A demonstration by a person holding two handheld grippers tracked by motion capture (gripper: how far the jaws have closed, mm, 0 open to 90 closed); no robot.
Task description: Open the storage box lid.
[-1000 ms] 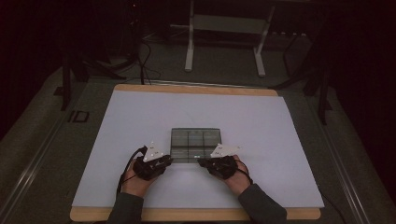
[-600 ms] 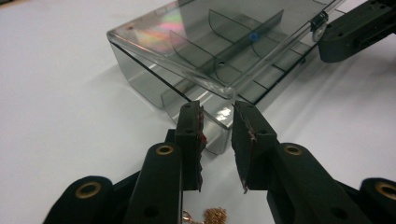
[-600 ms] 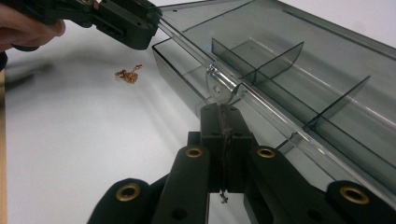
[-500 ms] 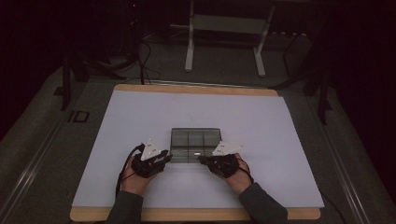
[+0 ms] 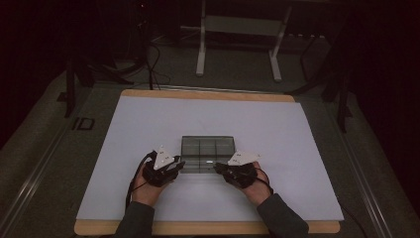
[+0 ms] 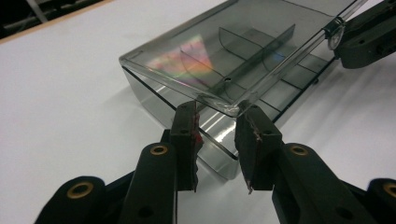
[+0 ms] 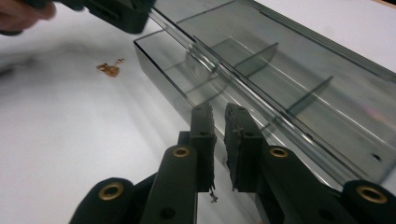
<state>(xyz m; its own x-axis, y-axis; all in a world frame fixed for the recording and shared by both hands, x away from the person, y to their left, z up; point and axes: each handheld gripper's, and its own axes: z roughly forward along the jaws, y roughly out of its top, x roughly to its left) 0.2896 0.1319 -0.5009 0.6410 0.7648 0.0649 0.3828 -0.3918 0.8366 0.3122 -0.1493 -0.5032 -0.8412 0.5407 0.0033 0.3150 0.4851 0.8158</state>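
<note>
- The left gripper (image 6: 217, 123) is sitting at the near left corner of one clear smoky box (image 6: 243, 60); its two black jaws have just been opening and are now standing apart, with the corner of the lid (image 6: 205, 56) lying between them and no pad pressing on it.
- The right gripper (image 7: 218, 122) is resting at the near right corner of the same box (image 7: 280, 79); its two jaws have just been parting and are showing only a narrow gap, with nothing clamped between them, the tips just beside the box's front edge.
- From above, two hands are coming in from the near edge, the left gripper (image 5: 174, 167) and the right gripper (image 5: 221, 170) flanking the front of the box (image 5: 207, 151), each carrying one grey three-cornered plate.
- The one box is lying on the white sheet (image 5: 247, 119) near the middle of the table (image 5: 208, 95), toward the person; dividers are splitting it into compartments, six as far as I can count from above.
- One small coppery speck (image 7: 109, 69) is lying on the sheet just beside the box.
- Beyond the table, one metal stand (image 5: 237, 39) is standing on the floor.
</note>
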